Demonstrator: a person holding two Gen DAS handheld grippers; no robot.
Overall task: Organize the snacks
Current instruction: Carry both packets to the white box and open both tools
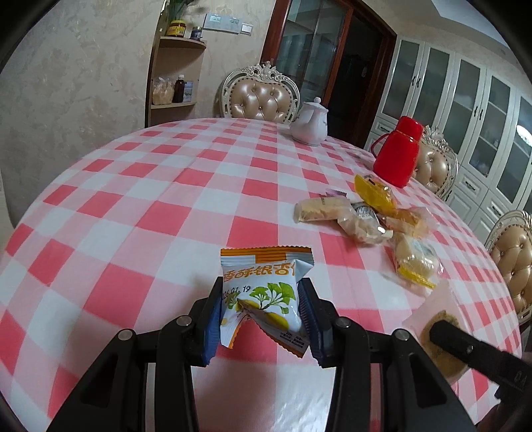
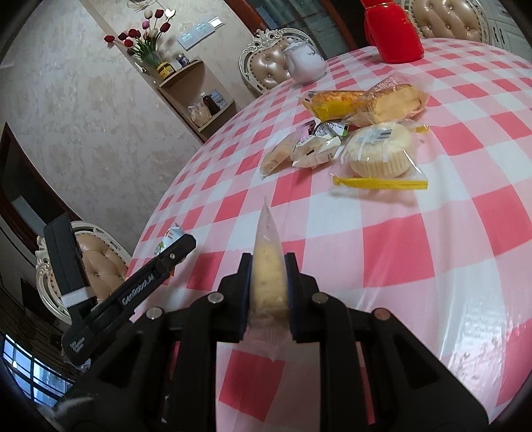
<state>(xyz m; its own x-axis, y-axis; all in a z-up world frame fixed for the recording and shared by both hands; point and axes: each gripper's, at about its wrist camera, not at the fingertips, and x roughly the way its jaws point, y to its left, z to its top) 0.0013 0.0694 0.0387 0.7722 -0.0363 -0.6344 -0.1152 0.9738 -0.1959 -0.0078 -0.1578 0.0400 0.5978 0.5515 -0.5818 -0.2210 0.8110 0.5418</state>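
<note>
My left gripper (image 1: 261, 305) is shut on a white and orange snack packet (image 1: 262, 292) printed with green leaves, held above the checked tablecloth. My right gripper (image 2: 267, 275) is shut on a clear-wrapped round pastry (image 2: 267, 275), seen edge-on between the pads. In the left wrist view that pastry (image 1: 439, 342) and the right gripper's finger (image 1: 465, 349) show at the lower right. In the right wrist view the left gripper (image 2: 173, 249) reaches in from the left with its packet (image 2: 168, 242) partly hidden. A pile of wrapped snacks (image 1: 369, 216) (image 2: 352, 129) lies on the table.
A red thermos (image 1: 397, 151) (image 2: 392, 30) and a white teapot (image 1: 311, 124) (image 2: 304, 63) stand at the far side of the round table (image 1: 149, 206). Tufted chairs (image 1: 259, 96) ring it. A corner shelf (image 1: 176, 73) with jars stands by the wall.
</note>
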